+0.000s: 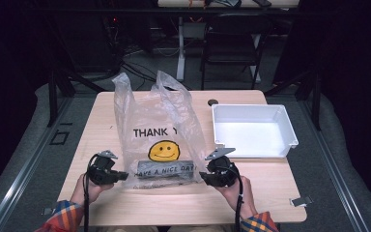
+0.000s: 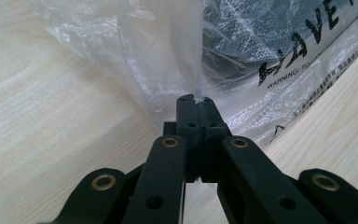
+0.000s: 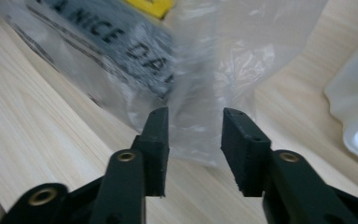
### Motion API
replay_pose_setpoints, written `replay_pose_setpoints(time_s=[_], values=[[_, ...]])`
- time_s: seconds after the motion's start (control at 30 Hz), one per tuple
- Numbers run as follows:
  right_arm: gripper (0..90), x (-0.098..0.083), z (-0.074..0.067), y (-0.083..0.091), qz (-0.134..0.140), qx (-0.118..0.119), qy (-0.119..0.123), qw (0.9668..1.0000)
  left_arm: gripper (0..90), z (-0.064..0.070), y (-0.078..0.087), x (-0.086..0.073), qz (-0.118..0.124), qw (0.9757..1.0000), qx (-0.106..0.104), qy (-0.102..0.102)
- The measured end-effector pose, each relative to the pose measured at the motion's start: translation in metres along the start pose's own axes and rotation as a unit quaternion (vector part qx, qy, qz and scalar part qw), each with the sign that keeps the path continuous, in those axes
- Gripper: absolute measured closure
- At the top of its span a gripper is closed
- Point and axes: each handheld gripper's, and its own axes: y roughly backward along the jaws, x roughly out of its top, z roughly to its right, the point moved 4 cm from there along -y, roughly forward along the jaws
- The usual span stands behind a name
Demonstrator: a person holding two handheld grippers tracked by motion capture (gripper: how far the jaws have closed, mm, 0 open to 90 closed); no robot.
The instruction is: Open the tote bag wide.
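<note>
My left gripper point(image 2: 196, 99) is clamped on the bag point(image 1: 162, 135) corner, centre of frame on the table point(image 1: 270, 188). Right gripper point(image 3: 195, 116) gapes around the other corner, film between, not pinched. Best centre the film before closing.

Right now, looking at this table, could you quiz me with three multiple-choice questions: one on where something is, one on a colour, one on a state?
1. Where is the white tray relative to the plastic bag?
A. on its right
B. on its left
C. inside it

2. What colour is the smiley face?
A. red
B. yellow
C. green

3. How is the left gripper?
A. wide open
B. lying on the floor
C. shut on the bag's edge

Answers: 1 A, in the high view the tray sits right of the bag; 2 B, the face is yellow; 3 C, its jaws pinch the plastic.
</note>
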Motion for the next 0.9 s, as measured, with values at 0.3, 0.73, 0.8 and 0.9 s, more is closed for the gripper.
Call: replay_pose_setpoints(time_s=[0.3,0.73,0.8,0.9], values=[[64.4,0.024,-0.005,-0.004,0.04,-0.01,0.006,0.9991,90.0,0.001,-0.005,-0.001,-0.018,0.9998,0.003,-0.007],[90.0,0.004,-0.008,-0.016,0.004,-0.016,0.016,0.9997,74.3,0.003,0.005,-0.001,-0.016,0.9996,-0.002,-0.023],[90.0,-0.001,-0.008,-0.016,0.0,-0.017,0.017,0.9997,66.6,0.005,0.011,0.002,-0.003,0.9998,-0.001,-0.022],[90.0,-0.005,-0.004,-0.015,-0.004,-0.019,0.014,0.9997,54.1,0.007,0.022,0.01,0.027,0.9995,0.014,-0.012]])
